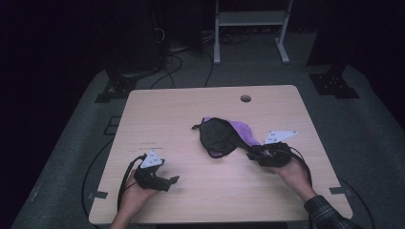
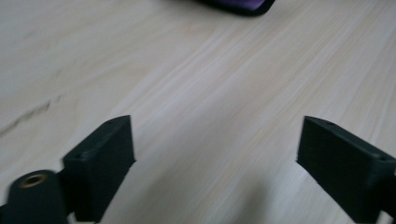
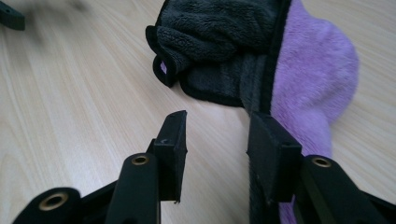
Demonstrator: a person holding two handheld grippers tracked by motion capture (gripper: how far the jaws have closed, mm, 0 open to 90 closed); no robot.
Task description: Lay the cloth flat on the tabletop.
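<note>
While the wooden desk (image 1: 157,114) is carrying a crumpled black-and-purple fleece cloth (image 1: 224,136) right of centre, the right tool (image 3: 217,140) is sitting at the cloth's near-right end, jaws partly parted over its black edge, gripping nothing yet. Well apart, the left tool (image 2: 215,158) is hovering wide and empty.

In the left gripper view we see just a sliver of the crumpled black-and-purple plush cloth (image 2: 238,5), the rest cut off by the top edge. In the right gripper view that cloth's near end runs under the right jaw, so we cannot tell whether it is pinched. A small dark object (image 3: 10,16) at the upper left is blurred and clipped.
</note>
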